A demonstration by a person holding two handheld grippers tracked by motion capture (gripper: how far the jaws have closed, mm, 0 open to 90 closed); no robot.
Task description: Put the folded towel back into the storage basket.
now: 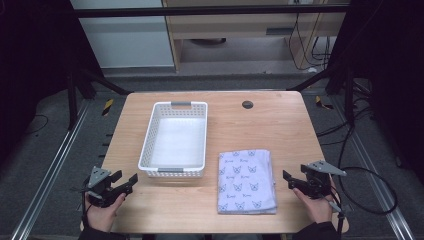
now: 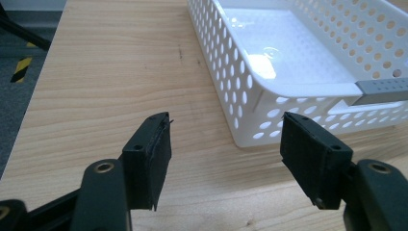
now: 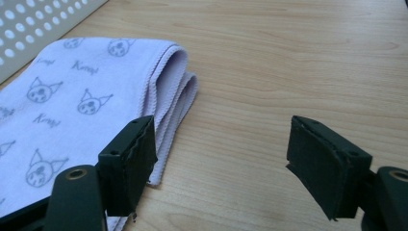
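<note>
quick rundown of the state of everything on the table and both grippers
white perforated basket: upright, empty
folded printed cloth: folded flat, lying right of the basket, apart from it
left gripper: open, nothing between its jaws, near the basket's corner
right gripper: open, holding nothing, at the cloth's right edge
wooden table: bare apart from basket and cloth

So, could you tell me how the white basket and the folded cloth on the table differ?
The white basket is a rigid, perforated box with raised walls and nothing inside; the folded cloth is soft, lies flat in layers, and is pale lilac with a cat-face print. The basket sits farther back and left, near the left gripper; the cloth lies nearer the right gripper. Both are rectangular, resting untouched on the table.
</note>
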